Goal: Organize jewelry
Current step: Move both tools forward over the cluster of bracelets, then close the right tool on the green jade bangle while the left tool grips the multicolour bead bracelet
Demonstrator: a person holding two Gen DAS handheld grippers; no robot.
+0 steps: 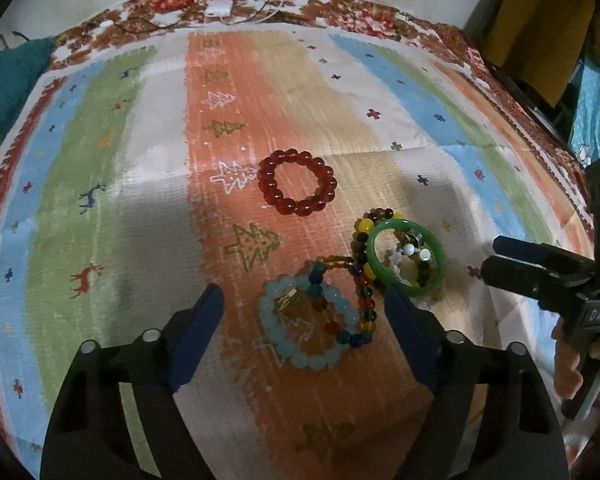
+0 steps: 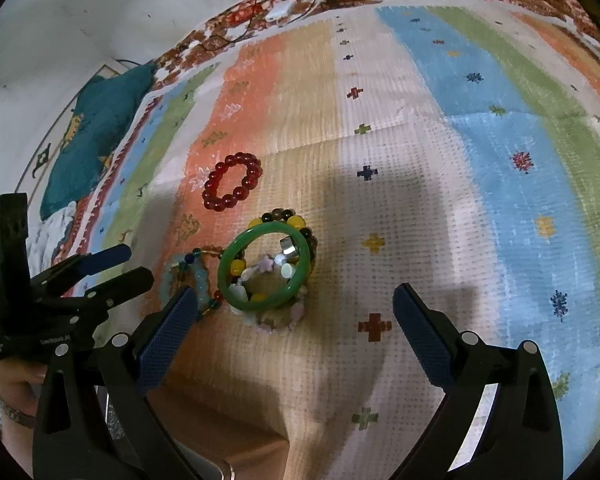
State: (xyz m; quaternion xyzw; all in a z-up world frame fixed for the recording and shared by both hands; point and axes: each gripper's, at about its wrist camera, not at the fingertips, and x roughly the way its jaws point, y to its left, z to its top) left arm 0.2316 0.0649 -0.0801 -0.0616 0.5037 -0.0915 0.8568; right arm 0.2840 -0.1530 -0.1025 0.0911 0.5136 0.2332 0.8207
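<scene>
Both grippers' jaws spread: left gripper (image 1: 302, 312) should straddle the pale-blue bead bracelet (image 1: 306, 320), sparing the tangled multicoloured bead strand (image 1: 362, 300).

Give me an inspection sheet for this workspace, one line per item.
Surface: striped patterned cloth, over a floral one.
Job's things: red bead bracelet lies apart; green bangle sits on a pile of beaded bracelets; pale blue bracelet overlaps a multicolour one.
Clutter: teal cloth at the edge.
Grippers: left gripper open above the pale blue bracelet; right gripper open, empty.
Cables: thin cables and white adapter at far edge.
Surroundings: bare wall.
</scene>
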